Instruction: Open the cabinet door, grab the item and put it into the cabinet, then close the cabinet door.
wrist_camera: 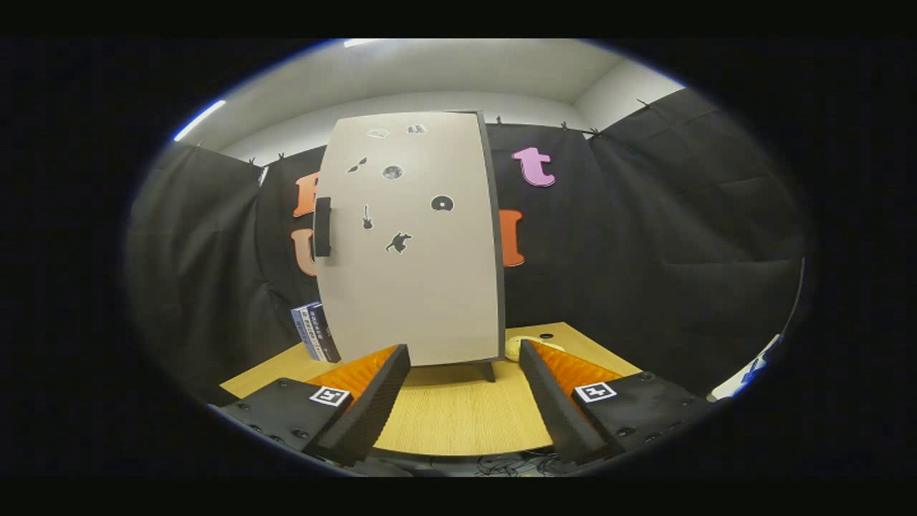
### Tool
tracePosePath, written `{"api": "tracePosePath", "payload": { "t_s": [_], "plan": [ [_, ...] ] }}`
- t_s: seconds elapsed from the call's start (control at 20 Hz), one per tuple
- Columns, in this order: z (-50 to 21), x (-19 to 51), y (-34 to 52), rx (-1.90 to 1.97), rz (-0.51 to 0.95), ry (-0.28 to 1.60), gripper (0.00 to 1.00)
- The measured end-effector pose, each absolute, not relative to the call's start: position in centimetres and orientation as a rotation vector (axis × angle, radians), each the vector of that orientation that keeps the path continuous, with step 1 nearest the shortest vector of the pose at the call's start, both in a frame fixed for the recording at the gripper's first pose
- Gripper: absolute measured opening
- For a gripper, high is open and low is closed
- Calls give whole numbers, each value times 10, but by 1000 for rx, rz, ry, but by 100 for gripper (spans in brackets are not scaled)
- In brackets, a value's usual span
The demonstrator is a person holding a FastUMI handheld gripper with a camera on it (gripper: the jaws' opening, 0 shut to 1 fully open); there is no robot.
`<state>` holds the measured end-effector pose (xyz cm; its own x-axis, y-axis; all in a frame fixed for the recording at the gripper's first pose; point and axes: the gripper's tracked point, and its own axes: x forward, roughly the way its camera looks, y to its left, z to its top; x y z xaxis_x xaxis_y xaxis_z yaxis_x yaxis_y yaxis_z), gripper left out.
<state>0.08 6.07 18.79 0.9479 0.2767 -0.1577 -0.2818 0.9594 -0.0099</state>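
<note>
A tall grey cabinet (412, 244) stands upright on the wooden table (458, 416), its door shut and dotted with small black stickers. A black handle (322, 226) sits on the door's left edge. My gripper (464, 350) is open, its two black-and-orange fingers spread wide just in front of the cabinet's base, with nothing between them. A blue and white box (314, 331) leans beside the cabinet's lower left corner. A pale cream item (521, 347) lies on the table by the cabinet's lower right corner, partly hidden by the right finger.
Black cloth walls close the booth behind and on both sides of the table. A small dark hole (546, 335) marks the tabletop near the far right edge. Bare table lies between my fingers and the cabinet.
</note>
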Motion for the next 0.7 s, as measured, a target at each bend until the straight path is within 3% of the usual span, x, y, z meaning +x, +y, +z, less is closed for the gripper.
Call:
{"api": "tracePosePath", "payload": {
  "t_s": [0.7],
  "plan": [
    [183,0,52,-24,277,154,99]
  ]
}}
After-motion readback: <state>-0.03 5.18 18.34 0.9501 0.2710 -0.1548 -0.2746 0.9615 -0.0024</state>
